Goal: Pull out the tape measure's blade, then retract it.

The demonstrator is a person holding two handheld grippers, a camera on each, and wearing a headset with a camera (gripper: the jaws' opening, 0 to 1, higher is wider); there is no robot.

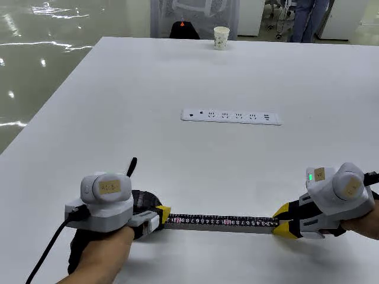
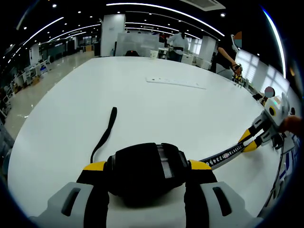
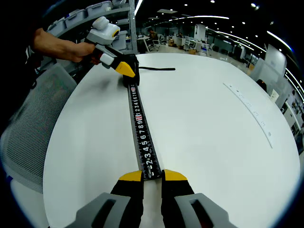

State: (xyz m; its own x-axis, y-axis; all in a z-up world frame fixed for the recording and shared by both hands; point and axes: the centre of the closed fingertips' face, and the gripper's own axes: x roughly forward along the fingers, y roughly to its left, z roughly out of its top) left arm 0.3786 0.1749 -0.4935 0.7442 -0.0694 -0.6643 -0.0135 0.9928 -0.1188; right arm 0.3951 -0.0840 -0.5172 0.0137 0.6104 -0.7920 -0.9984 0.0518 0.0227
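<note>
Black tape measure case (image 2: pixel 145 173) near the front edge of the bench (image 1: pixel 177 89), clamped in the left tool (image 1: pixel 159 216), blade (image 1: pixel 219 222) drawn out flat along that edge, its tip pinched between the narrow-set jaws of the right tool (image 3: pixel 152 176).

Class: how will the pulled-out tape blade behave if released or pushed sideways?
The blade spans straight between the case and right claw, so probably stiff lengthwise. It looks thin, so pushed sideways it would likely buckle. Released, it may whip back.
</note>
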